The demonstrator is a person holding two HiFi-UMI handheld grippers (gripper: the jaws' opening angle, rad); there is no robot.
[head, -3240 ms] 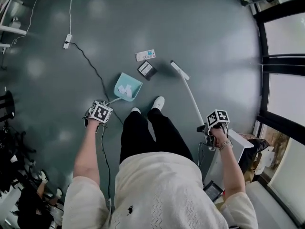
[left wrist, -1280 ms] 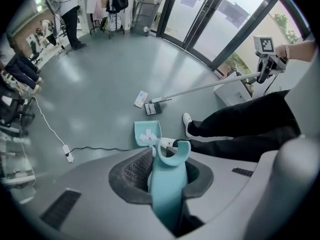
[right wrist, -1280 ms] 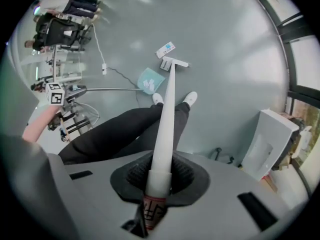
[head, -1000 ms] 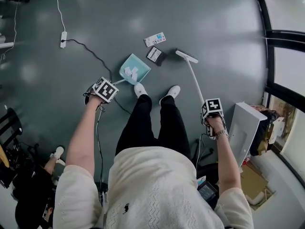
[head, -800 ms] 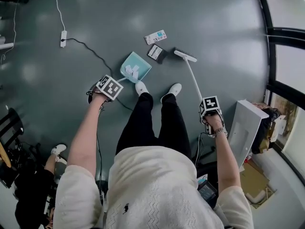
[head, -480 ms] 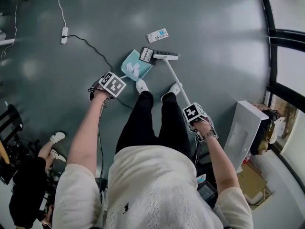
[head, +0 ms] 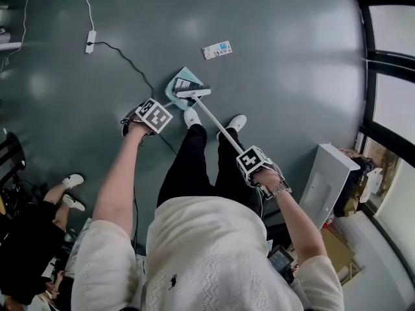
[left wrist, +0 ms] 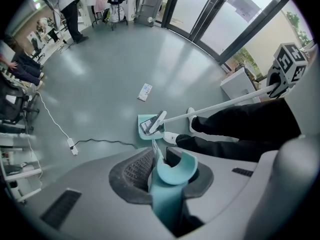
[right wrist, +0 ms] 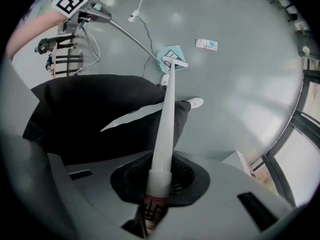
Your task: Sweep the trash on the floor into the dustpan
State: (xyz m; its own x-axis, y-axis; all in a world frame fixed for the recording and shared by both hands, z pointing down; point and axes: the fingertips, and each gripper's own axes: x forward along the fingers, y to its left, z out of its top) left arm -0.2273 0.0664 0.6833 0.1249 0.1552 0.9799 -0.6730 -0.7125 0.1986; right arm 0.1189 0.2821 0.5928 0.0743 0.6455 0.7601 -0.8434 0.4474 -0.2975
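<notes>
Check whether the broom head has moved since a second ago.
Yes. The broom head swept left, from right of the white packet to left of it, onto the dustpan.

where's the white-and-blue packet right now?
Head view, upper centre: the flat white-and-blue packet lies alone on the grey floor, beyond the teal plastic dustpan and white broom, touching neither.

Pale teal dustpan (head: pixel 174 89), with a dark box lying in it. White broom (head: pixel 217 123), red print at its grip end. Glossy grey-blue floor (head: pixel 292 57). At 1 o'clock from the dustpan, a white packet (head: pixel 216 50) printed blue. Black-and-white squares on the cubes (head: pixel 154 115).
</notes>
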